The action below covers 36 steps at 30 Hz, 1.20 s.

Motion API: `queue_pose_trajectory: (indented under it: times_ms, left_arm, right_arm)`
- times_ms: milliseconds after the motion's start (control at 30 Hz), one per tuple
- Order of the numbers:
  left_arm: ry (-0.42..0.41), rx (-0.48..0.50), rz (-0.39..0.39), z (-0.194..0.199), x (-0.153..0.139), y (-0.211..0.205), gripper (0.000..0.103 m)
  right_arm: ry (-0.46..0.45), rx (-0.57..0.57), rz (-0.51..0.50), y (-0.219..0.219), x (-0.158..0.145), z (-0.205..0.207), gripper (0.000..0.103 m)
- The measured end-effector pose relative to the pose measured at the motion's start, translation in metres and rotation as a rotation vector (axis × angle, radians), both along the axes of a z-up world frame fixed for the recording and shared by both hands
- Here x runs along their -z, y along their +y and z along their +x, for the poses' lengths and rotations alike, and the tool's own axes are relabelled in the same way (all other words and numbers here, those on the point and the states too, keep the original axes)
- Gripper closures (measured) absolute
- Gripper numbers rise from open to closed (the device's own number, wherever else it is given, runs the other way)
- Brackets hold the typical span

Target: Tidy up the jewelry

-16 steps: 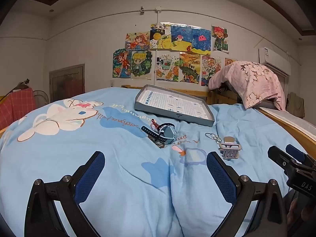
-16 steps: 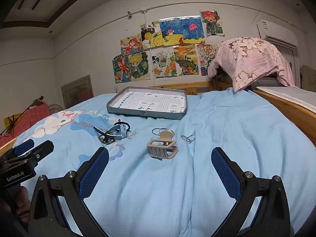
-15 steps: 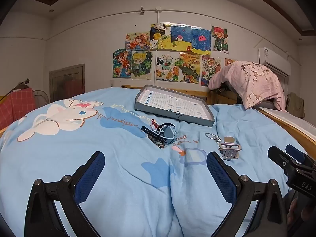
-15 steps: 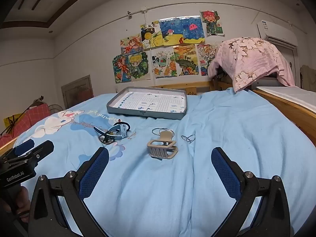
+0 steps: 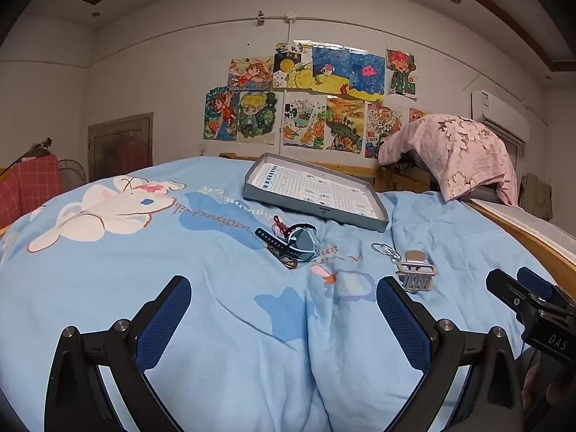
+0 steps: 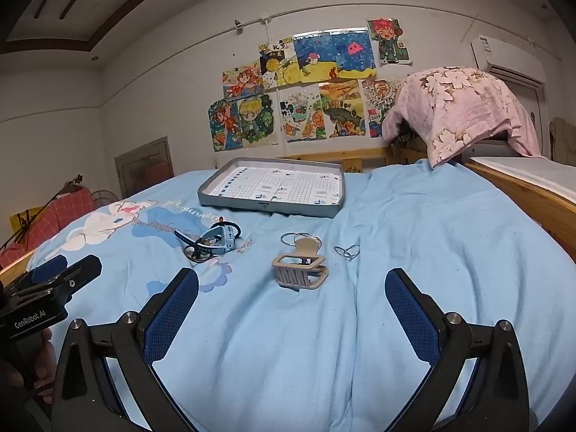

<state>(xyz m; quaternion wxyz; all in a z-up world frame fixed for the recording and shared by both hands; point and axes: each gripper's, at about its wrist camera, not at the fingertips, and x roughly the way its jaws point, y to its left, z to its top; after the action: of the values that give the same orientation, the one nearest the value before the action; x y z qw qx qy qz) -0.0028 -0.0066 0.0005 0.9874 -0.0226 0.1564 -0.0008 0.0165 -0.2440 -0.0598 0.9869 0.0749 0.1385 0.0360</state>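
On the blue bedspread lies a grey tray (image 5: pixel 313 209) (image 6: pixel 266 210) with a gridded white lining, far from me. In front of it sits a tangle of a watch (image 5: pixel 300 243) (image 6: pixel 216 239), a dark strap and cords. A beige hair claw clip (image 5: pixel 415 275) (image 6: pixel 300 270) rests to the right, with metal rings (image 5: pixel 385 250) (image 6: pixel 300 238) behind it and a small wire ring pair (image 6: pixel 346 252) beside it. My left gripper (image 5: pixel 282 311) and my right gripper (image 6: pixel 291 297) both hover low over the bedspread, open and empty, short of all items.
The bedspread (image 5: pixel 151 259) bulges in soft folds. A wooden bed rail (image 6: pixel 532 198) runs along the right side, with a pink floral cloth (image 6: pixel 460 111) draped over something behind it. Drawings cover the back wall. A red checked cloth (image 5: pixel 25 183) stands at far left.
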Motion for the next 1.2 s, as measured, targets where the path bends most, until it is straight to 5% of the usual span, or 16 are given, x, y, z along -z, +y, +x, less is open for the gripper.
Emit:
queue_pose_trajectory:
  times_ms: [1200]
  left_arm:
    - [-0.004, -0.003, -0.01, 0.0019, 0.0014, 0.0039, 0.0]
  right_arm:
    - [0.003, -0.005, 0.017, -0.0026, 0.0037, 0.0015, 0.001]
